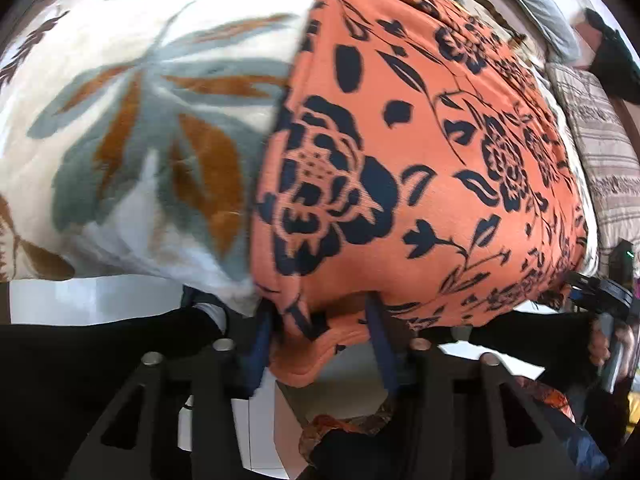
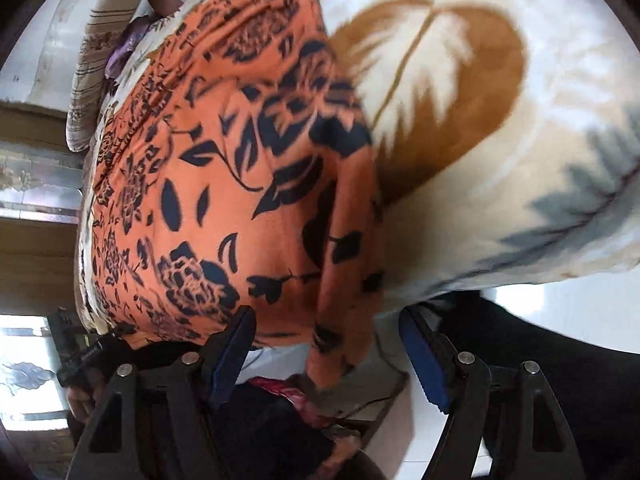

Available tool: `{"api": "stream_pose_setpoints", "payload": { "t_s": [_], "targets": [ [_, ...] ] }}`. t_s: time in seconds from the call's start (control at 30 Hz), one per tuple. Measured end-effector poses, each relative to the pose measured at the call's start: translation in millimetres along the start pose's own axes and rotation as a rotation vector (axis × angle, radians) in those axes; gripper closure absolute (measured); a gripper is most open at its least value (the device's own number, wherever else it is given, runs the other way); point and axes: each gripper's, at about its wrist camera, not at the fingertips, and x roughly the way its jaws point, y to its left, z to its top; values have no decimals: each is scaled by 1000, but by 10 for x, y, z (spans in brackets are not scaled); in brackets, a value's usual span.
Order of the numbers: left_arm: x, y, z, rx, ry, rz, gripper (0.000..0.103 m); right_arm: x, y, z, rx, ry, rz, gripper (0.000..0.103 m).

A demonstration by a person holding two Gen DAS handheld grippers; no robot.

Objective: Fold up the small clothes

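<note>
Left tongs, at 6 o'clock in the left wrist view: blue pads spread, a rolled hem of the orange floral garment sagging between them; whether the pads actually pinch it, cannot tell. Right tongs, at 6 o'clock in the right wrist view: spread wide, blue fingers well apart, a hanging corner of the same garment drooping into the gap, touching neither finger clearly. Beyond the tongs, garment spread across the bed, orange with dark navy roses and leaves, filling 12 to 3 o'clock in the left view and 9 to 12 o'clock in the right. Beneath it, a cream blanket with grey and brown leaves. At 2 o'clock in the left view, a striped pillow beside the garment's far edge. Everything motion-blurred.
</note>
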Motion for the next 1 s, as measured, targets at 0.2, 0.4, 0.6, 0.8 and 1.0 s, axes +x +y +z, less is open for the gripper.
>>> {"api": "stream_pose_setpoints", "payload": {
  "t_s": [0.2, 0.4, 0.6, 0.8, 1.0],
  "targets": [
    [-32, -73, -11, 51, -10, 6, 96, -49, 58, -77, -95, 2, 47, 73],
    [-486, -164, 27, 124, -37, -146, 97, -602, 358, -257, -237, -58, 35, 93],
    [-1308, -183, 416, 175, -184, -306, 97, -1370, 692, -55, -302, -249, 195, 93],
    [-1617, -285, 1304, 172, -346, -350, 97, -1802, 878, 590, -246, -510, 300, 93],
    [-1318, -424, 1654, 167, -314, -292, 97, -1397, 1030, 947, -184, -288, 219, 90]
  ]
}}
